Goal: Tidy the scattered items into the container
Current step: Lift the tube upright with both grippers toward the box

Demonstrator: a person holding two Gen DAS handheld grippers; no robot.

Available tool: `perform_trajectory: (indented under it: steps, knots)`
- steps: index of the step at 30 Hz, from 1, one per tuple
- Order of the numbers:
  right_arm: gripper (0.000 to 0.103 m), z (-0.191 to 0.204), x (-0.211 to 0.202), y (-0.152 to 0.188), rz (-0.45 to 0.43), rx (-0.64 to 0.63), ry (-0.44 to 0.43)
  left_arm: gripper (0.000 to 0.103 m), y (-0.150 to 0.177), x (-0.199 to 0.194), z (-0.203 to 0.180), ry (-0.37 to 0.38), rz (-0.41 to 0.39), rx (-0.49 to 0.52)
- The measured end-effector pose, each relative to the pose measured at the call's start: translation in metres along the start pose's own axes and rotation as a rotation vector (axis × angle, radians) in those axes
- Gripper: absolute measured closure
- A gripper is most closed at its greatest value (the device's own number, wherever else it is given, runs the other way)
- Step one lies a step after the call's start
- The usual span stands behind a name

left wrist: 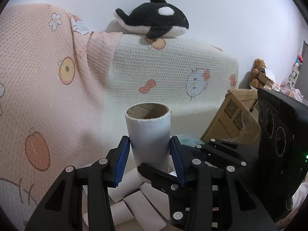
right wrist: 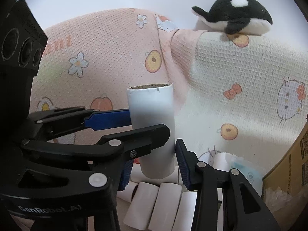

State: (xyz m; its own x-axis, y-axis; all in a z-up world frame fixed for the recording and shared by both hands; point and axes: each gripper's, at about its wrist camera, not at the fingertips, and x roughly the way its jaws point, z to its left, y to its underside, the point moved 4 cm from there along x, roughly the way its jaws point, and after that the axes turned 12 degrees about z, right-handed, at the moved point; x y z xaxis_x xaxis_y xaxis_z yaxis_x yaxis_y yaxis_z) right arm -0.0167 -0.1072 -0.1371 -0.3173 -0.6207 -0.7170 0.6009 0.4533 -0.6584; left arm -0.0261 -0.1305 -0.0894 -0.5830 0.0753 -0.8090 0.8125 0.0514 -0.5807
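Note:
A white cardboard tube [left wrist: 148, 132] stands upright in the air with its brown open end up. My left gripper [left wrist: 149, 144] is shut on its middle, one blue pad on each side. My right gripper [left wrist: 169, 156] comes in from the right, one black finger crossing the tube's foot. In the right wrist view the same tube [right wrist: 152, 105] sits between my right gripper's [right wrist: 154, 159] blue pads, which lie against its lower part, while the left gripper [right wrist: 148, 123] clamps it from the left. Several more white tubes [right wrist: 163, 202] lie side by side below.
A sofa under a pink and cream cartoon blanket [left wrist: 163, 71] fills the background, with a black and white orca plush [left wrist: 154, 19] on its back. A brown cardboard box [left wrist: 231, 119] stands at the right. A blue and white packet [right wrist: 244, 169] lies beside the tubes.

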Motion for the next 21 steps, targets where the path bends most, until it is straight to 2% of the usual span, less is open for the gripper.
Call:
perform_trajectory:
  steps: [4, 8, 16, 21]
  knots:
    - [0.064, 0.004, -0.011, -0.006, -0.007, 0.01, -0.016, 0.056, -0.008, -0.012, 0.001, 0.008, -0.007, -0.026]
    - [0.064, 0.01, -0.022, -0.012, 0.021, 0.021, -0.06, 0.056, -0.016, -0.021, 0.002, -0.008, 0.041, -0.071]
    - [0.064, 0.01, -0.043, -0.031, 0.01, 0.029, -0.048, 0.056, -0.037, -0.043, -0.017, -0.063, 0.004, -0.015]
    - [0.064, 0.001, -0.059, -0.043, 0.01, 0.063, -0.065, 0.056, -0.047, -0.052, -0.024, -0.045, 0.014, -0.041]
